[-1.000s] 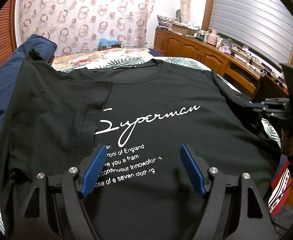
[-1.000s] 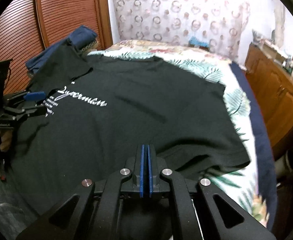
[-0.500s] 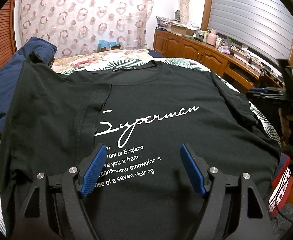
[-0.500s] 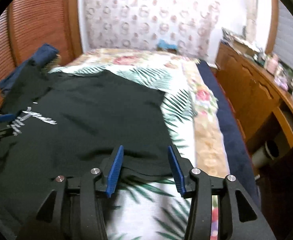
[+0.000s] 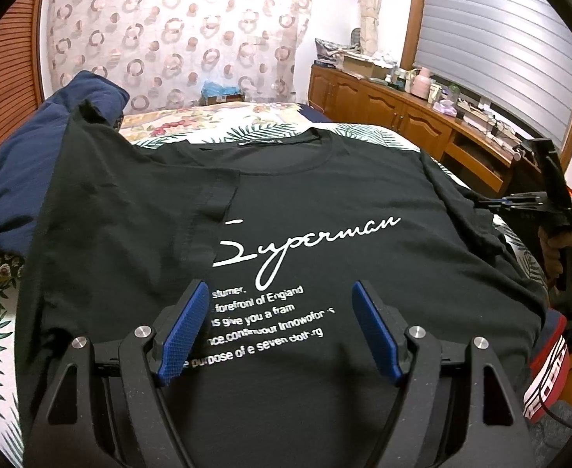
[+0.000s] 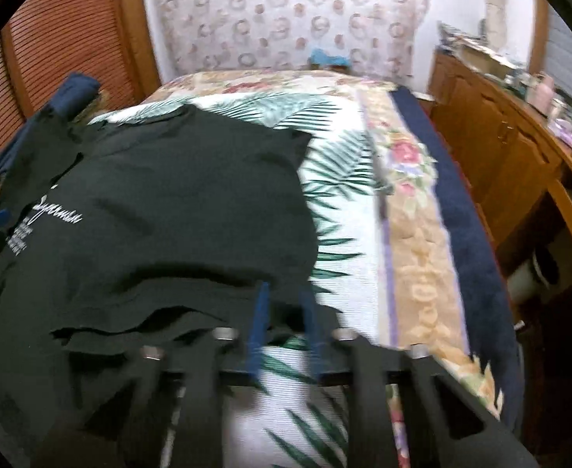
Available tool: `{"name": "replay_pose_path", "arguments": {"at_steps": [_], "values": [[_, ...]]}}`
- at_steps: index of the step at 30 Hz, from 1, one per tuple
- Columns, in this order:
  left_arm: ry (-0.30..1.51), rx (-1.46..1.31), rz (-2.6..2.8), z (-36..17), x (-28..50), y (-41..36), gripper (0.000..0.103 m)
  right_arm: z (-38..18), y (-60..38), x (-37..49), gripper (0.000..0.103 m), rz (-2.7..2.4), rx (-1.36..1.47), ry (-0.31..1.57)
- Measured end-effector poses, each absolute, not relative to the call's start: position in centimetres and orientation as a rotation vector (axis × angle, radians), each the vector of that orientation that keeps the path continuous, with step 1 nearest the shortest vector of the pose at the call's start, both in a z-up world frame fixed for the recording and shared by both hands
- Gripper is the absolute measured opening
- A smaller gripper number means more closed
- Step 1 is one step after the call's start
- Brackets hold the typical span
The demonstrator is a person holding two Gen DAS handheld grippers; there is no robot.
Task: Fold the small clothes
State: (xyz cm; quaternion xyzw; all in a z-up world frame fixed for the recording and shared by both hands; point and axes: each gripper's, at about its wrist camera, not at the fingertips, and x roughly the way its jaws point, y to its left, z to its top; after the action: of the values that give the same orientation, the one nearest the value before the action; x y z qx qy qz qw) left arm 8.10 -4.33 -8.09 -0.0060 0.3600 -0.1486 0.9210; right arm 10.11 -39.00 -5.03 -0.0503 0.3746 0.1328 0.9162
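Left wrist view: black T-shirt [image 5: 324,179] lay print-up on bed [image 6: 363,234], left side folded in; left gripper [image 5: 278,286] hung over near hem, jaws wide apart, gripping nothing. Right gripper [image 6: 285,288] jaws had just been closing on right sleeve [image 6: 149,323] hem, cloth betw. pads; best to pinch both layers before carrying it left. Right wrist view was blurred, so bite depth unclear; near hem hidden.

One black T-shirt [image 5: 324,210], two claws [image 5: 282,327]
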Motion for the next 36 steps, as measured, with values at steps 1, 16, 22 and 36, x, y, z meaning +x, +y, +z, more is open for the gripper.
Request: {"name": "replay_pose_path", "arguments": {"at_steps": [1, 16, 22, 36], "values": [[0.738, -0.014, -0.302, -8.1, 8.1, -4.3, 0.077, -4.7, -38.7, 10.1, 0.007, 0.300, -0.114, 0.766], [0.722, -0.034, -0.280, -8.3, 8.3, -3.1, 0.077, 1.8, -27.2, 11.6, 0.006, 0.551, -0.304, 0.631], [0.724, -0.036, -0.282, -8.3, 8.3, -3.1, 0.077, 1.6, -25.4, 14.3, 0.006, 0.551, -0.303, 0.649], [0.721, -0.033, -0.286, -8.4, 8.1, -2.9, 0.077, 0.4, -25.2, 11.7, 0.037, 0.475, -0.282, 0.642]]}}
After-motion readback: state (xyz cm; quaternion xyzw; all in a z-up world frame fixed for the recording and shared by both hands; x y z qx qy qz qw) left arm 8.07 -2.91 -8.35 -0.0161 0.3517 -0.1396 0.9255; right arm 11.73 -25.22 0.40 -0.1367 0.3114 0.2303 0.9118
